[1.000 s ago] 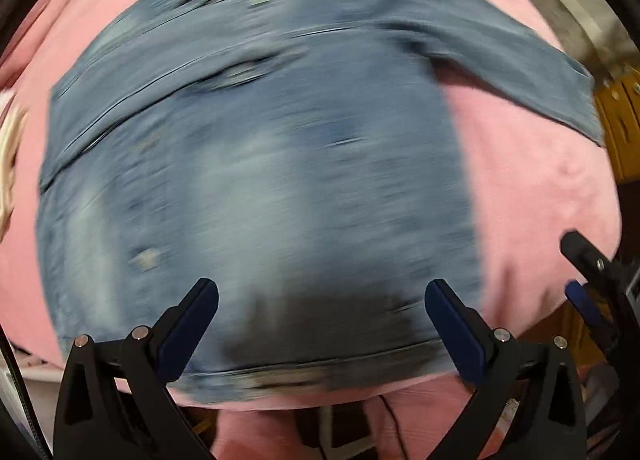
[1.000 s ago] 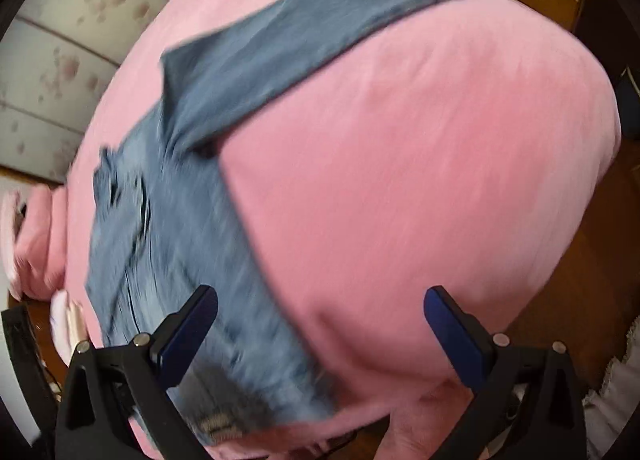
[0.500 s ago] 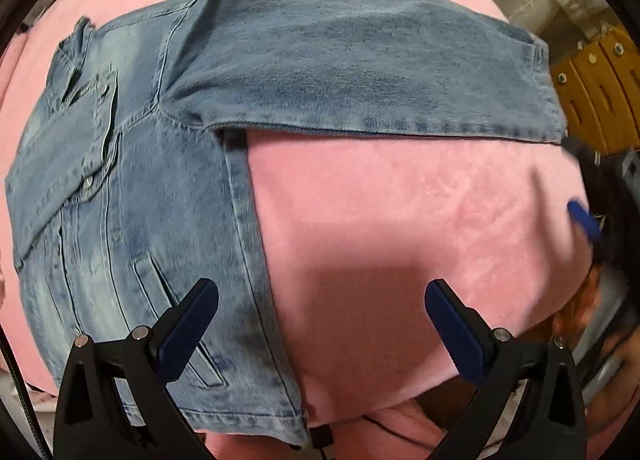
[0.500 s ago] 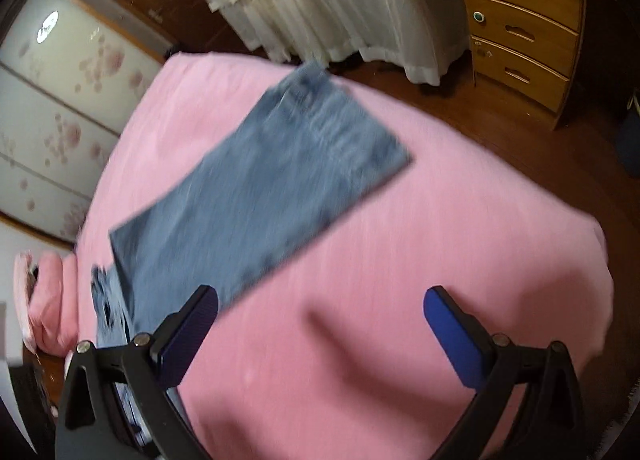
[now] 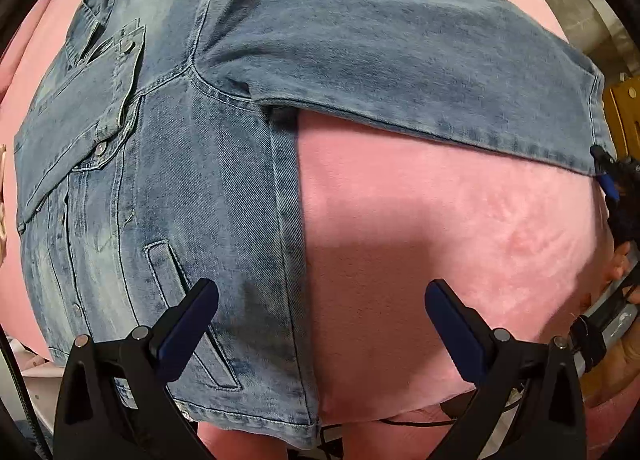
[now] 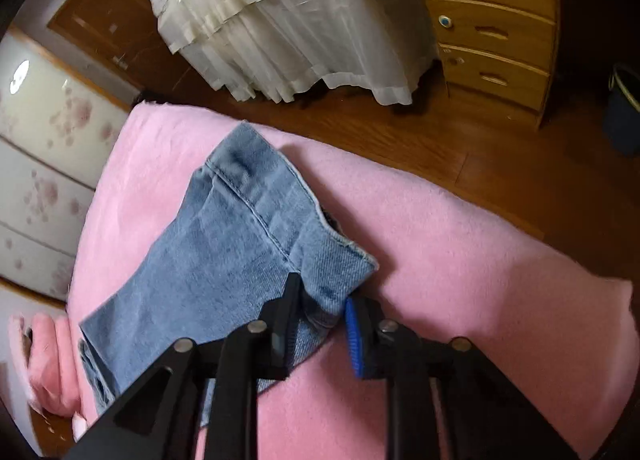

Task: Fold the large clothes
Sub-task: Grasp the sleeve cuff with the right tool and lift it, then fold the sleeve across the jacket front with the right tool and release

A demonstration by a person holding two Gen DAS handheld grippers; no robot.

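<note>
Denim jacket (image 5: 168, 188) lies flat on the pink bed (image 5: 460, 244), sleeve (image 5: 400, 60) stretched toward the bed's right edge. Right gripper (image 6: 320, 324) is closing on the cuff (image 6: 332, 272); left gripper (image 5: 320, 324), fingers apart, hovers over the hem.

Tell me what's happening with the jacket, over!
Right gripper closing on the sleeve cuff. Left gripper open, hovering over the denim jacket, spread on the pink blanket. Nothing in the way.
</note>
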